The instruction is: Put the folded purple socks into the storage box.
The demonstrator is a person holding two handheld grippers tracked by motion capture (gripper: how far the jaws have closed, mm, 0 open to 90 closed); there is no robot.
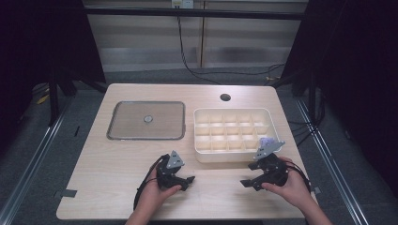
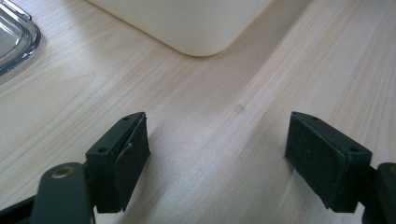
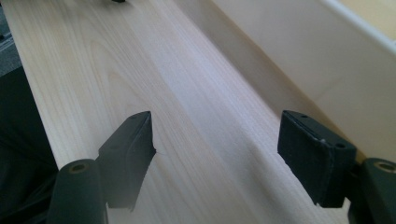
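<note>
On the pale wooden table (image 1: 112, 173), a white divided box (image 1: 230, 158) with several empty compartments stands right of centre. My left gripper (image 1: 188, 180) rests low near the front edge, left of the box, and is open with only bare wood between its jaws (image 2: 217, 154). The box's rounded corner (image 2: 191, 28) lies ahead of it. My right gripper (image 1: 245, 183) sits in front of the box's right end. It is open too, with nothing between its jaws (image 3: 217, 149). The box's front wall (image 3: 299, 60) runs along its right side.
A clear square lid (image 1: 146, 120) with a small round knob lies flat to the left of the box, and its edge (image 2: 16, 42) shows in the left gripper view. A round hole (image 1: 225, 97) sits near the table's far edge. Cables cross the floor behind.
</note>
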